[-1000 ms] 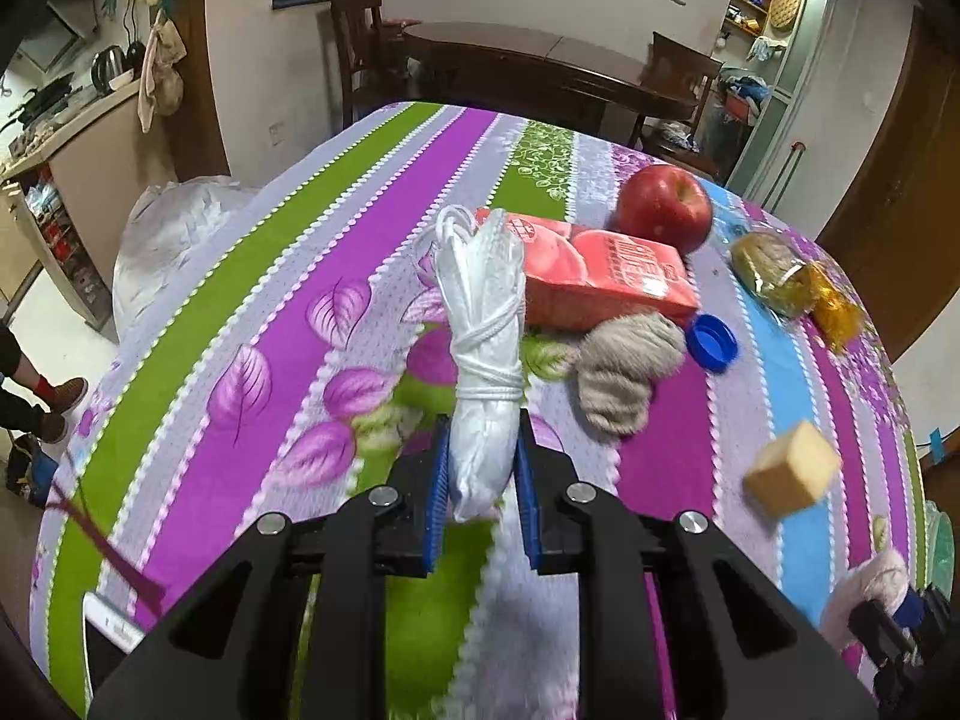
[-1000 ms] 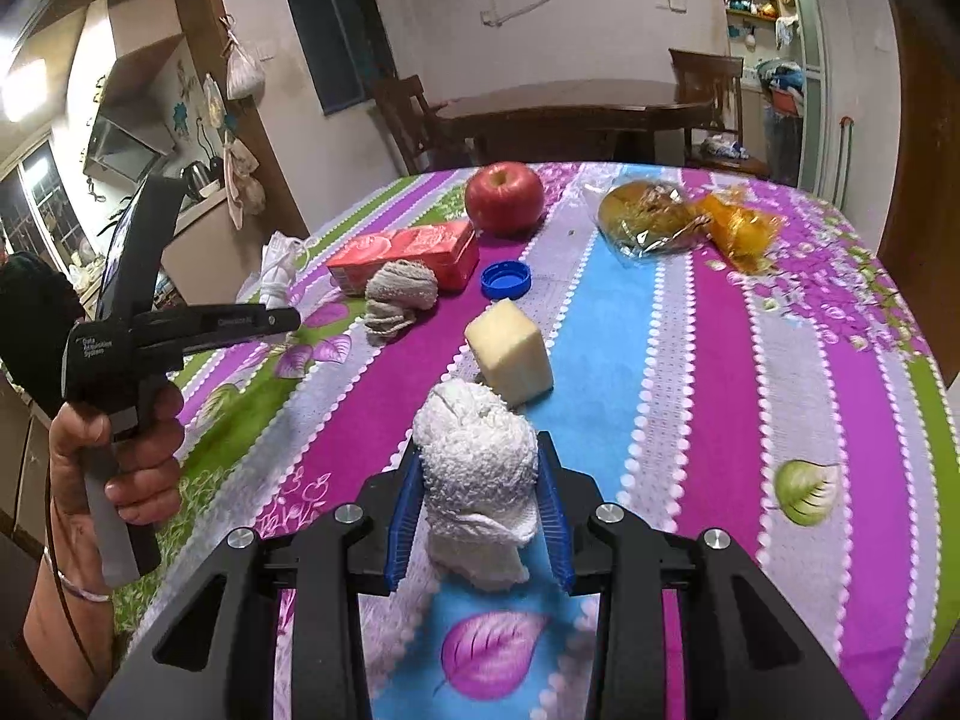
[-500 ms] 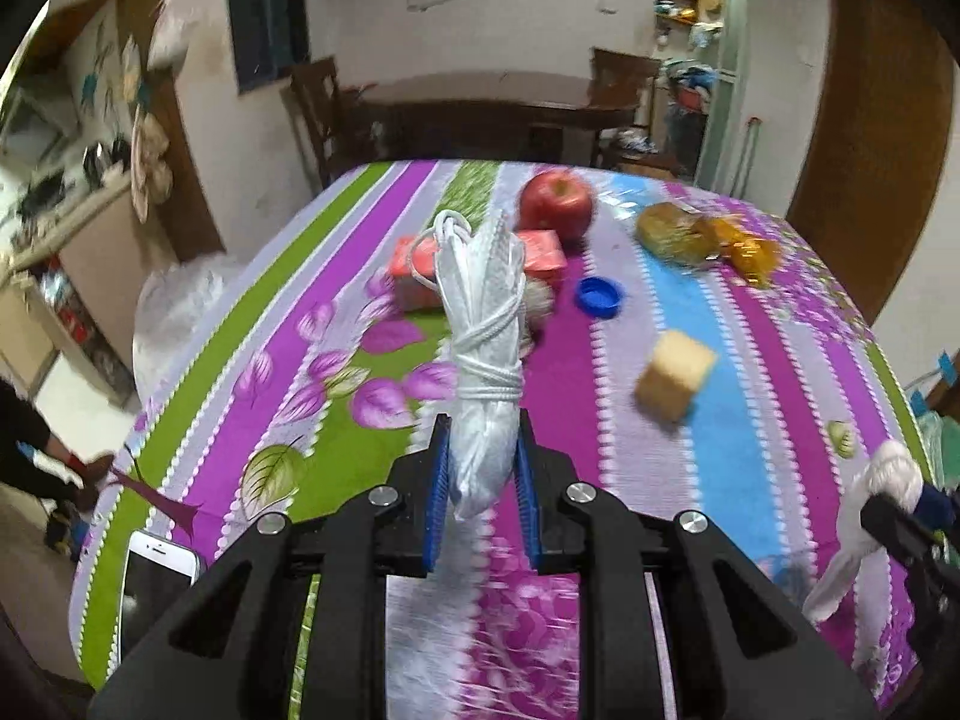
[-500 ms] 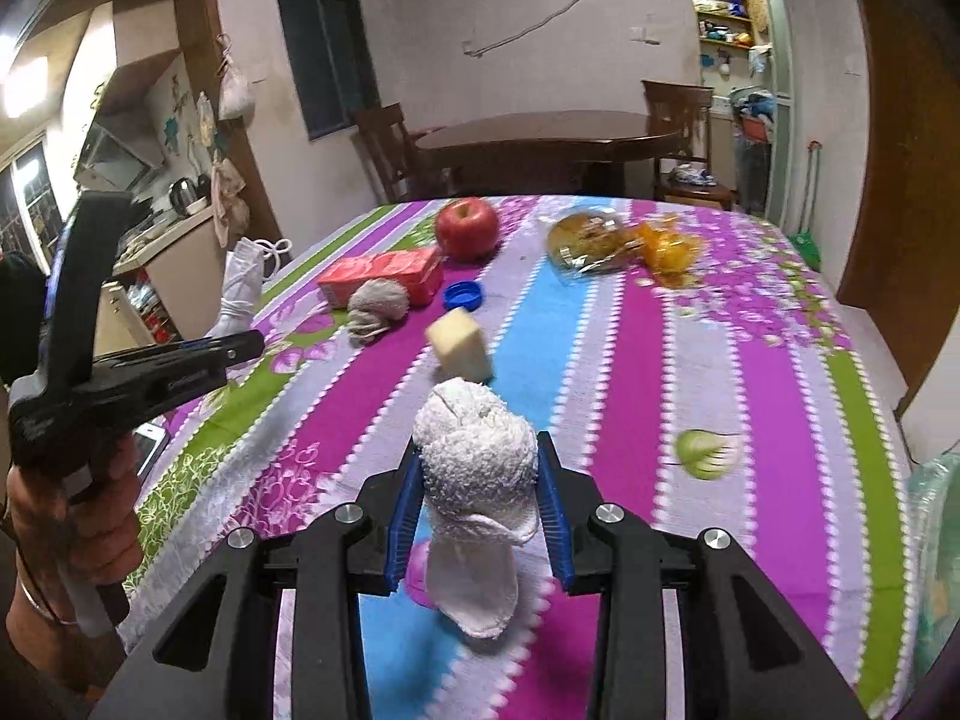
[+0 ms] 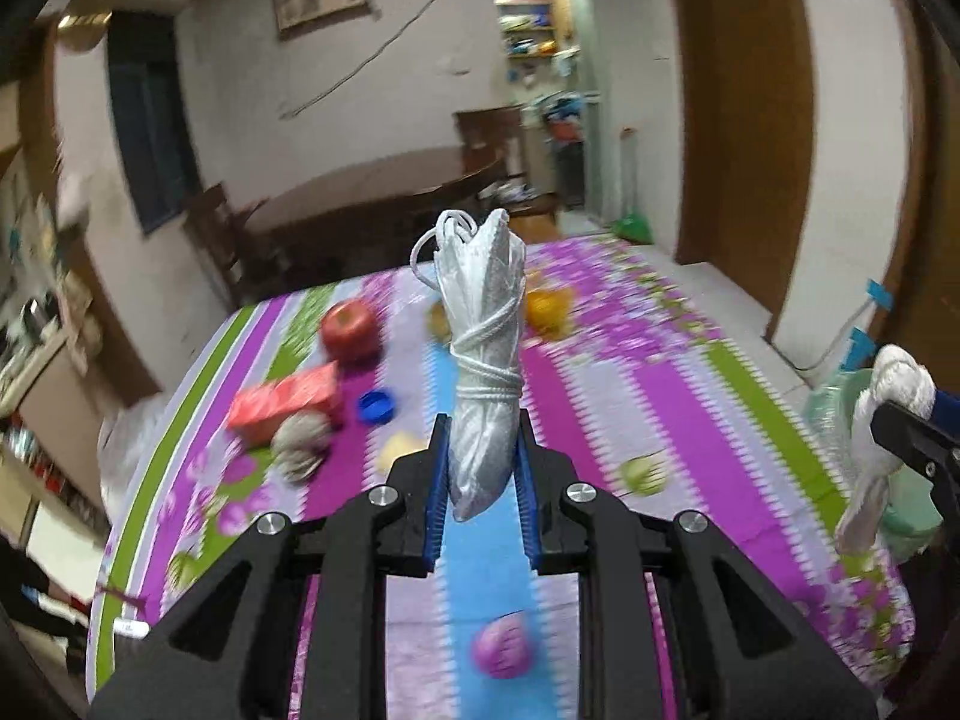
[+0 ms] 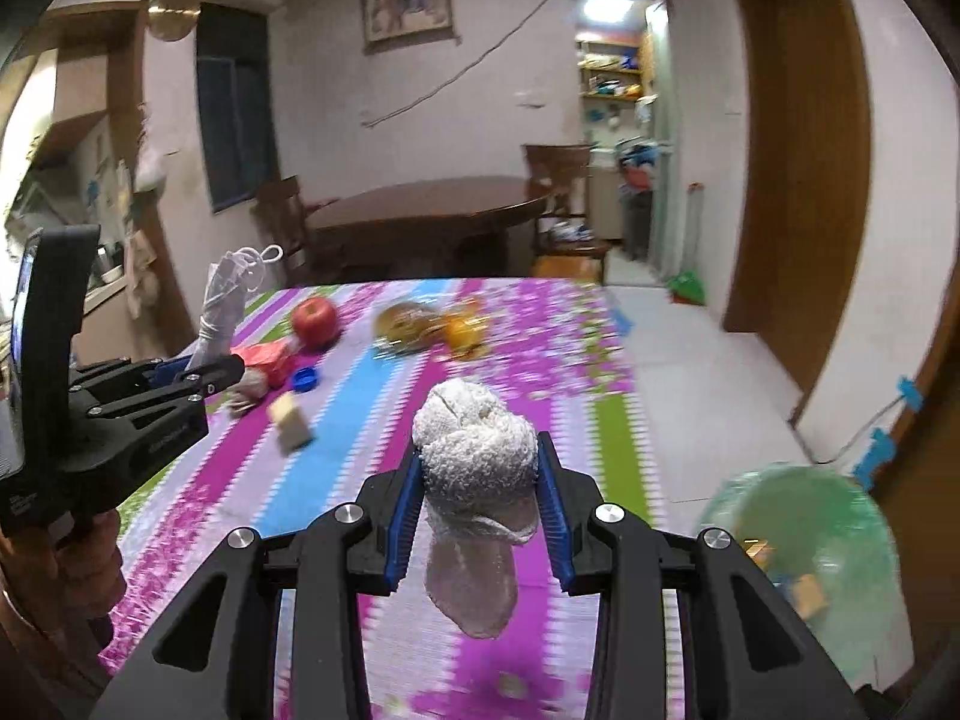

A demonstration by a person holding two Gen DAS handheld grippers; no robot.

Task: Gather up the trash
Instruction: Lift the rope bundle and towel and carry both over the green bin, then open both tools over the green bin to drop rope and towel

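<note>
The left gripper (image 5: 480,474) pinches a rolled white bag (image 5: 485,360), bound round its middle with white cord, blue pads tight on its lower end. The bag's long axis runs along the fingers, up and away from the camera, with the cord loops at the far tip and the blunt end poking out below the pads. It hangs in the air above the table (image 5: 606,420).

The right gripper (image 6: 478,510) clamps a knotted white cloth (image 6: 474,462), pads pressed on both sides of the knot. The knot bulges above the pads, a limp tail droops below them, so the long axis is roughly upright. The cloth is held over the table's near edge.

Beside that gripper, low on the right, a bin with a green liner (image 6: 798,546) stands on the floor, a few scraps showing inside. In the right view the left gripper sits at the left with a hand (image 6: 72,576) under it.

Back on the striped cloth lie 1 red carton (image 5: 285,401), a grey wad (image 5: 300,444) touching it, a blue cap (image 5: 376,407), a yellow block (image 6: 291,423), an apple (image 5: 350,327) and an orange wrapper (image 6: 459,331).

The carton's print is too blurred to read. Small white lettering on the left gripper's body is also illegible.
</note>
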